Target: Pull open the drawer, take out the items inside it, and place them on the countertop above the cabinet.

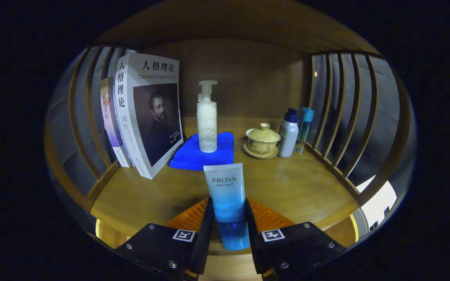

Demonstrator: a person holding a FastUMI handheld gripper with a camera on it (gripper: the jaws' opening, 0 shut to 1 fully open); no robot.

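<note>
Gripping tube, base hidden between fingers

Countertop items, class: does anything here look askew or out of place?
The books lean rather than stand upright. The pump bottle stands on a folded blue cloth. Otherwise tidy; the tool grips a tube.

The scene is viewed from the gripper itself — forward along its fingers, close above the countertop, toward the shelf's back wall — slatted sides taken in.

Dim, warm light — sharp centre, fisheye-bent edges, dark corners.
</note>
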